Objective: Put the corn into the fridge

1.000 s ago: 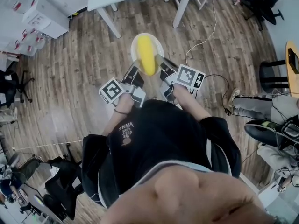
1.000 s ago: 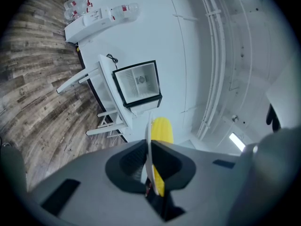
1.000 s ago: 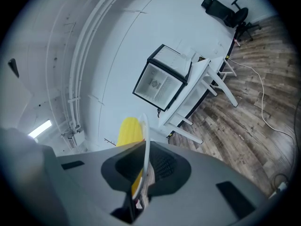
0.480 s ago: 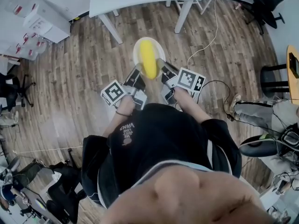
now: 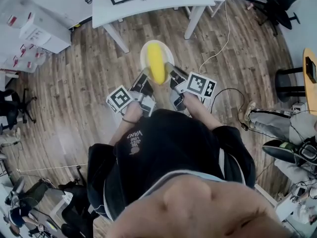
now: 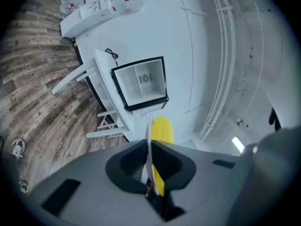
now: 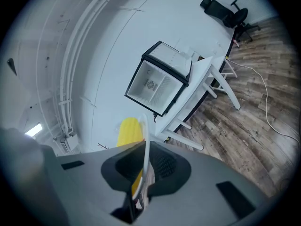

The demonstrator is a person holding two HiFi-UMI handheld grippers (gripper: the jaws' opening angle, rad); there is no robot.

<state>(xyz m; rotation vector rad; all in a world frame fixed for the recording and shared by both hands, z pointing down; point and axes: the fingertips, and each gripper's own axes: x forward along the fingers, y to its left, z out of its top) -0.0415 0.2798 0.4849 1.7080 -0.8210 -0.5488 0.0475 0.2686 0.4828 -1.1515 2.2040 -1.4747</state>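
Note:
A yellow corn cob (image 5: 156,62) lies on a white plate (image 5: 144,57) carried above the wooden floor. My left gripper (image 5: 144,80) is shut on the plate's near-left rim, and my right gripper (image 5: 171,72) is shut on its near-right rim. In the left gripper view the plate's edge (image 6: 148,135) runs between the dark pads, with the corn (image 6: 162,128) beyond it. The right gripper view shows the same plate edge (image 7: 146,133) and corn (image 7: 128,132). The small black-framed fridge (image 6: 141,81) (image 7: 160,86) stands open on a white table ahead.
The white table (image 5: 148,6) with slanted legs stands straight ahead. White boxes (image 5: 37,31) sit on the floor at the left. A cable (image 5: 218,48) trails across the floor at the right, near a black office chair (image 5: 280,6) and seated people's legs (image 5: 277,123).
Both grippers have carried the plate and corn forward together. The white table and the fridge on it now show nearer, with more of the tabletop in the head view.

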